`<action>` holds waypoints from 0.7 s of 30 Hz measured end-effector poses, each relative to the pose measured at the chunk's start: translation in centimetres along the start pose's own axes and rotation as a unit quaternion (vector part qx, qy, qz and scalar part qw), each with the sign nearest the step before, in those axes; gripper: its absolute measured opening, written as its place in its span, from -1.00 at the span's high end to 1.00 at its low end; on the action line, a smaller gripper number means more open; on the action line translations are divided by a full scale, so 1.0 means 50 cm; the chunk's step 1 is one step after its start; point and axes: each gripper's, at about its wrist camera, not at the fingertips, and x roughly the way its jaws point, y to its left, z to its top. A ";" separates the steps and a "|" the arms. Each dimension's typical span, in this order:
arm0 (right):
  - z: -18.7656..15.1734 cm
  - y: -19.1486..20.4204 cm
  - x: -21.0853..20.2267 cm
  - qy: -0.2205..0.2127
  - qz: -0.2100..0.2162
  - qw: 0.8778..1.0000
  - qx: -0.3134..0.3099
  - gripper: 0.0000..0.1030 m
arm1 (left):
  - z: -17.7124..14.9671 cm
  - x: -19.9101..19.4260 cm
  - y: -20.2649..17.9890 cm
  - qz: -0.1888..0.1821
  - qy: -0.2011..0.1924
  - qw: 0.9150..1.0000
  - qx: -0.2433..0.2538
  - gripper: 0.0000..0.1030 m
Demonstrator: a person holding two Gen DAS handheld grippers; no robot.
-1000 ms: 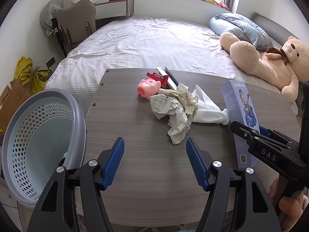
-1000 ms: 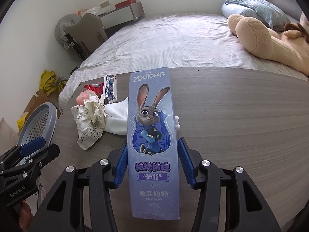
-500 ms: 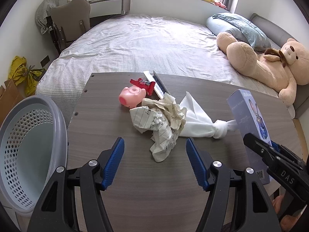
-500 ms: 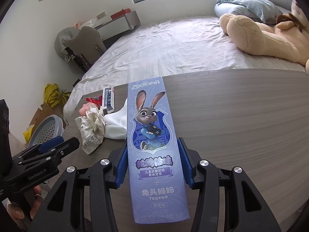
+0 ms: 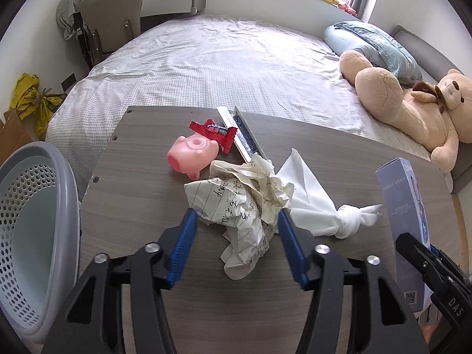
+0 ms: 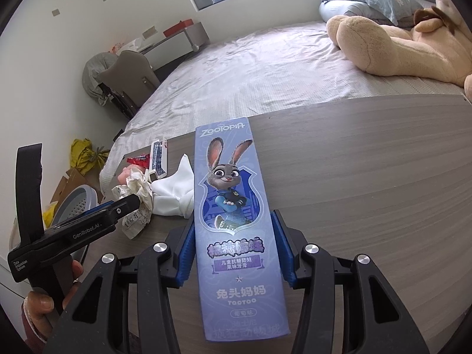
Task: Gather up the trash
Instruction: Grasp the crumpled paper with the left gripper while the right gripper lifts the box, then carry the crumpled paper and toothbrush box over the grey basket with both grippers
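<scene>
On the wooden table [image 5: 141,194], my left gripper [image 5: 234,244] is spread wide, its blue pads either side of the crumpled paper [image 5: 236,203], not pinching it. My right gripper [image 6: 234,247] is clamped on the purple Zootopia box [image 6: 233,221]. Grey perforated basket [image 5: 32,236] sits off the table's left edge.
</scene>
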 end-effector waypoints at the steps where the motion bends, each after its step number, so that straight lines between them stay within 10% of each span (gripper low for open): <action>1: -0.001 0.000 0.000 0.000 0.000 1.000 0.000 0.10 | 0.000 0.002 0.000 -0.005 0.004 1.000 -0.001 0.38; 3: 0.000 0.001 0.000 0.000 0.000 1.000 0.000 0.10 | -0.002 0.001 -0.001 -0.015 0.007 1.000 -0.002 0.64; 21: 0.000 0.057 -0.027 -0.012 0.006 1.000 -0.027 0.10 | -0.040 -0.131 0.027 0.021 -0.059 0.998 0.018 0.64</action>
